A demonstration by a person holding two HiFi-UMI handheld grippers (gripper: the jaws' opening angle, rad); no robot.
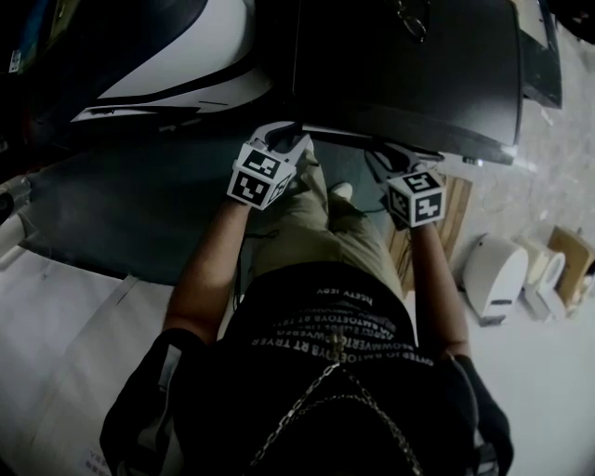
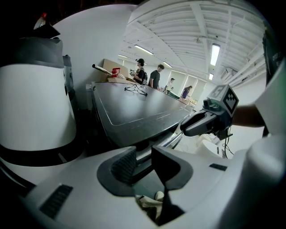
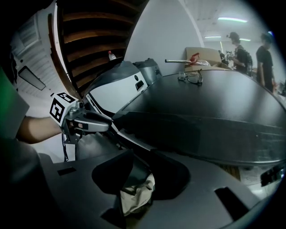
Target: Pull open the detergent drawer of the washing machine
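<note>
The washing machine (image 1: 409,65) is a dark, flat-topped body at the top of the head view; it also fills the left gripper view (image 2: 134,107) and the right gripper view (image 3: 214,103). Both grippers sit at its front edge, where a thin bright strip (image 1: 400,144) runs. I cannot make out the drawer as a separate part in this dim light. My left gripper (image 1: 284,138) (image 2: 144,159) is open, its jaws apart on either side of the machine's front lip. My right gripper (image 1: 386,160) (image 3: 142,159) hovers a short way to the right, jaws apart, and I see nothing gripped.
A rounded white-and-black appliance (image 1: 167,56) (image 2: 35,103) stands close on the left. A pair of glasses (image 1: 409,17) (image 3: 192,77) lies on the machine's top. White devices (image 1: 497,274) and a cardboard box (image 1: 572,256) sit on the floor at right. People (image 2: 154,77) stand far behind.
</note>
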